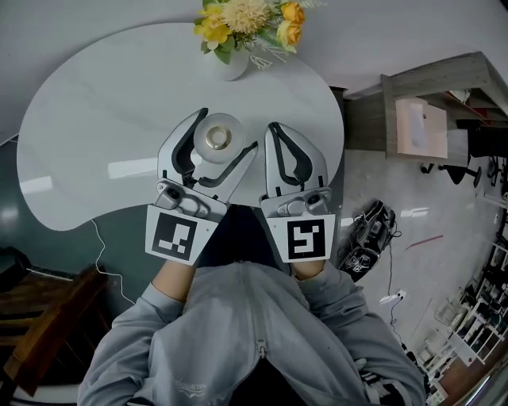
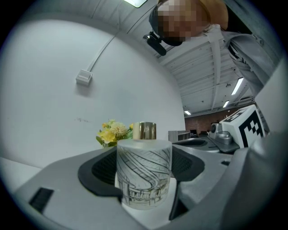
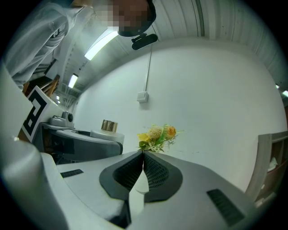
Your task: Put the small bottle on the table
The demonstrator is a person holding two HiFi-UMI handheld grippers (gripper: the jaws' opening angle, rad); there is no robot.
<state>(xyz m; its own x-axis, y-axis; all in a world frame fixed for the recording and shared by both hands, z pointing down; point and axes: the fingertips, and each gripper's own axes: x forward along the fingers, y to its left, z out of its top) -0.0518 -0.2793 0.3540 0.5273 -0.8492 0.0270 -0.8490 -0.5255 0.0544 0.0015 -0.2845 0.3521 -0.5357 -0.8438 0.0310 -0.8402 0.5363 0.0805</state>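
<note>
You're standing in what looks like an open office or workroom. A rounded white worktop (image 1: 95, 119) carries a vase of flowers (image 1: 250, 24). A wooden shelf unit (image 1: 429, 111) stands beside it on a glossy floor (image 1: 429, 270). Strip lights (image 2: 237, 85) hang from a ribbed ceiling.

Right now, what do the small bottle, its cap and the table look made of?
The small bottle is likely frosted glass: a translucent matte wall with a dark line drawing. The cap looks like metal, shiny gold. The table is glossy white and reflects lights; stone or laminate, unclear.
</note>
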